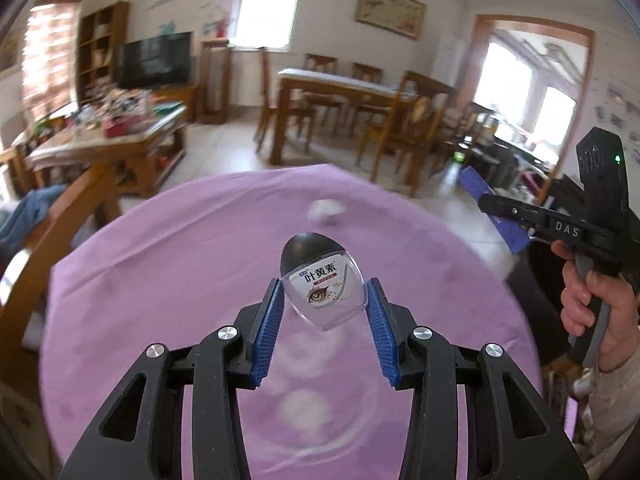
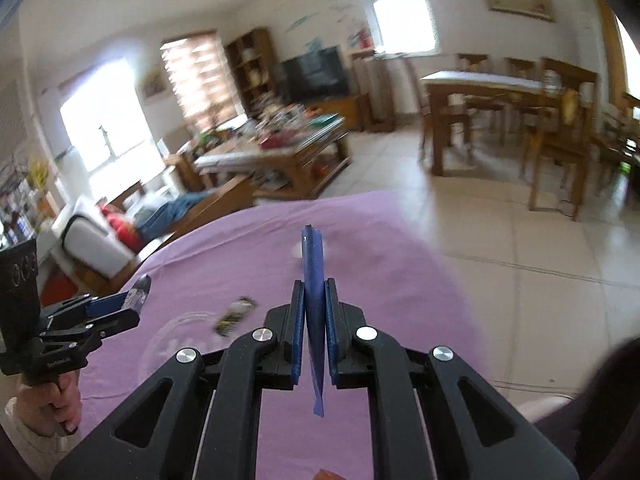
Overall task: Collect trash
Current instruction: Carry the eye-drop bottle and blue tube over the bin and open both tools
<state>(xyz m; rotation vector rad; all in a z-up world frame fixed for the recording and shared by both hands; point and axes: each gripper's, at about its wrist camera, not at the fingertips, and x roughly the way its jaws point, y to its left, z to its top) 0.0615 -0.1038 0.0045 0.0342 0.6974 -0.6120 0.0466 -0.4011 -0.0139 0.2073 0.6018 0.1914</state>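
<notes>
A small clear eye-drop bottle (image 1: 322,284) with a black cap and a printed label hangs above the purple-clothed round table (image 1: 160,260). My left gripper (image 1: 325,302) is shut on it, its blue pads (image 1: 272,312) pressing both sides. A flat blue packet (image 2: 314,272) stands edge-on in my right gripper (image 2: 314,294), which is shut on it. The left wrist view shows the right gripper (image 1: 486,204) at the right edge with the blue packet (image 1: 476,188). A crumpled white scrap (image 1: 326,212) lies at the far side of the cloth. A small dark wrapper (image 2: 234,316), blurred, lies near a clear glass dish (image 2: 176,340).
Beyond the table stand a wooden dining table (image 1: 340,84) with chairs, a cluttered coffee table (image 2: 276,148) and a TV (image 1: 154,58). A wooden chair frame (image 1: 60,232) stands close at the table's left. A sofa (image 2: 88,240) with clothes is further left. Tiled floor (image 2: 520,260) lies to the right.
</notes>
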